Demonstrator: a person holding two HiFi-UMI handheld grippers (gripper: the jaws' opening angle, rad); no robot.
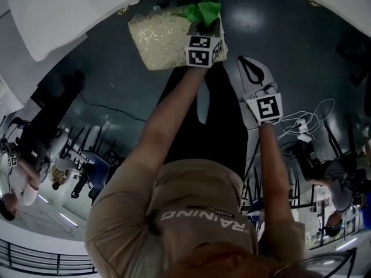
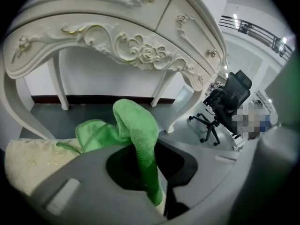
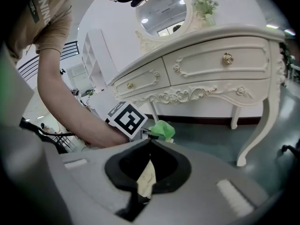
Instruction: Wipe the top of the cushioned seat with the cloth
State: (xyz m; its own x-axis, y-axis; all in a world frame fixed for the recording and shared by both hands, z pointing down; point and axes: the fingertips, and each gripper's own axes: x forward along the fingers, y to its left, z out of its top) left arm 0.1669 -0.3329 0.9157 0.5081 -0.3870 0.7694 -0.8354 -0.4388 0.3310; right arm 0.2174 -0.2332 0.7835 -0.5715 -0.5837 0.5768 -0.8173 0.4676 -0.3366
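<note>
2 tools share the job: the left hand-held gripper (image 2: 150, 172) is clamped on the green cloth (image 2: 133, 125), pressing it onto the cushioned seat (image 1: 159, 39). The right hand-held gripper (image 3: 146, 175) pinches the seat's cream edge (probably steadying it).

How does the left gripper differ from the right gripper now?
The left gripper is shut on the green cloth; the right gripper is shut on nothing. The left gripper is over the cushioned seat; the right gripper is beside it, over the floor. Both carry marker cubes.
</note>
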